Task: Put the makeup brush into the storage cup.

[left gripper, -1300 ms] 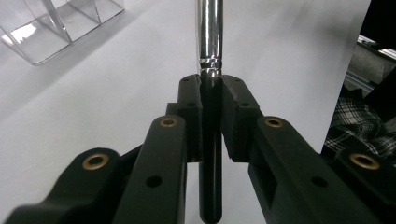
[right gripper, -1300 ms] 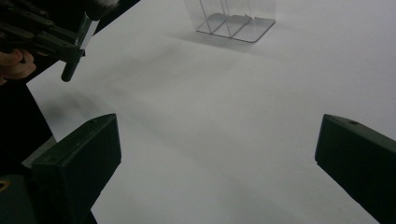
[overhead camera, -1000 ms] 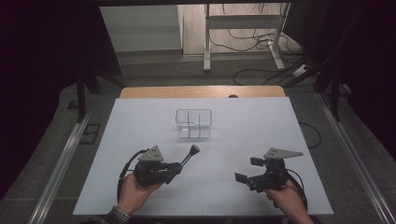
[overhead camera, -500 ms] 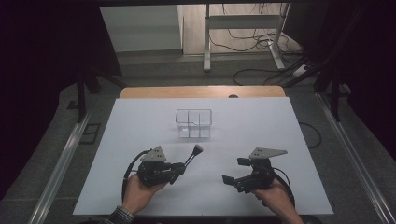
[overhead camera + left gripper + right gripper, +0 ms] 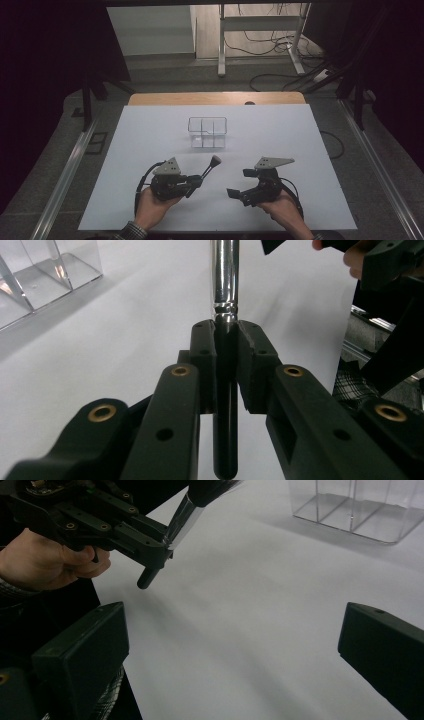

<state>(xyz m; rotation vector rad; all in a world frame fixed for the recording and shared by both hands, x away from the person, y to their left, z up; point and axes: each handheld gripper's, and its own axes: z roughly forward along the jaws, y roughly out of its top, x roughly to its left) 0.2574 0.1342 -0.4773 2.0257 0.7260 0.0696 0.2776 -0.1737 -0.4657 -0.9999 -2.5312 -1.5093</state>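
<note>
Two tongs: your left tongs (image 5: 192, 184) clamp a black-handled, chrome-ferruled makeup brush (image 5: 210, 167), near the clear plastic compartmented organizer (image 5: 207, 132); your right tongs (image 5: 239, 183) gape wide, empty. Risk: gripped low, the brush could pivot and slip before reaching the organizer.

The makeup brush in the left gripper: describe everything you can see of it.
The makeup brush has a black handle, a shiny silver metal ferrule and a dark, rounded bristle head. The left gripper is shut on its handle just below the ferrule, with the handle's rounded end sticking out behind the pads. In the high view it is held above the white table, slanting up towards the clear divided box without touching it. The right gripper stands apart, open.
</note>
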